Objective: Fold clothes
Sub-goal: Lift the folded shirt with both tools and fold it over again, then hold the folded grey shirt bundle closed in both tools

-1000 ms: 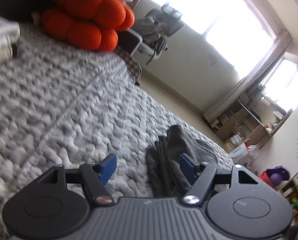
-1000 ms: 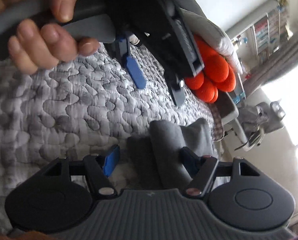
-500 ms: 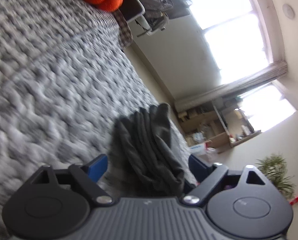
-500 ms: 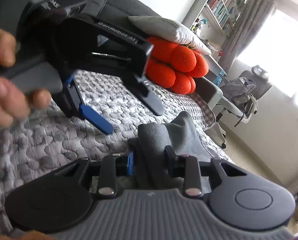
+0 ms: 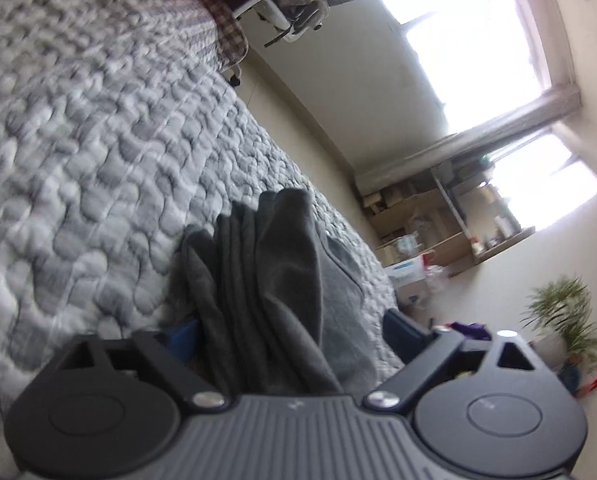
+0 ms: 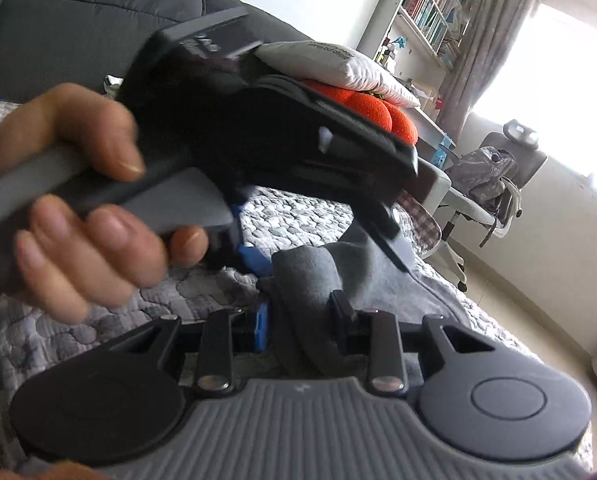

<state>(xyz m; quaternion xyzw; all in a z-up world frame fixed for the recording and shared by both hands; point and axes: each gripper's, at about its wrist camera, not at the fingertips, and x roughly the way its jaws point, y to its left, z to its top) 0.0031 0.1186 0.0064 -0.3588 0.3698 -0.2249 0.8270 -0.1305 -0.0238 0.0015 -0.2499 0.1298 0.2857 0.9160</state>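
Left gripper (image 6: 326,248) shifted in front of orange cushions (image 6: 374,110).

Around me, a grey quilted bedspread (image 5: 98,168) covers the bed, orange cushions (image 6: 372,110) stacked under a white pillow (image 6: 330,66) at its head. A bookshelf (image 6: 430,12) and office chair (image 6: 498,176) stand beyond; a potted plant (image 5: 566,316) sits by the bright window (image 5: 470,44).

A dark grey garment (image 5: 282,280) (soft, fleecy) lies on the bed. It is bunched into upright folds near the bed's edge.
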